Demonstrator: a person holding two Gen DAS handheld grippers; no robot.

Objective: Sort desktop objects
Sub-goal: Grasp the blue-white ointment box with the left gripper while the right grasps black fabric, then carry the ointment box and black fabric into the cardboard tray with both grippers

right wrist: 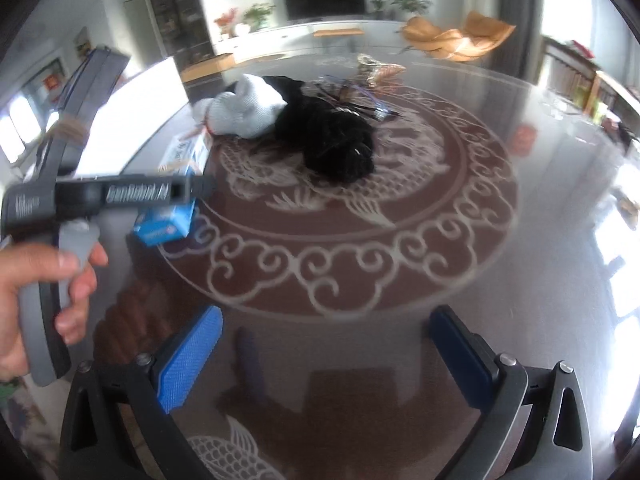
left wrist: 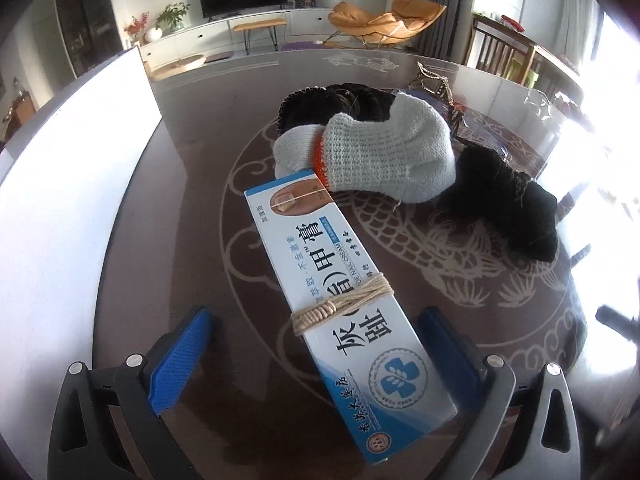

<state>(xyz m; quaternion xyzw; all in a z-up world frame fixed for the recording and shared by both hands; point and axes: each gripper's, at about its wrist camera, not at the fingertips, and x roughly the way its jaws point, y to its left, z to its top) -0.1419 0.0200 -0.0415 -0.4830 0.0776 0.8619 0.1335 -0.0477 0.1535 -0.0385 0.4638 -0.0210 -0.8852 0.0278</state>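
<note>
Both jaws of the left gripper (left wrist: 316,354) straddle the cream box (left wrist: 344,308), apart; its 12 o'clock end under the white sock (left wrist: 384,152) could drag it

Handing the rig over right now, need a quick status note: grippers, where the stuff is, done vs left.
Left gripper: open, jaws on either side of the near end of the blue-and-white box, not closed on it. The box has string wound around its middle.
Right gripper: open, empty, over a bare part of the table.
Things: the box's far end touches the white knit glove; the black knit items and the glasses are piled beside and behind the glove.
Done: nothing looks sorted; everything sits in one cluster.
Left: likely close on the box, move it, then the rest.
</note>
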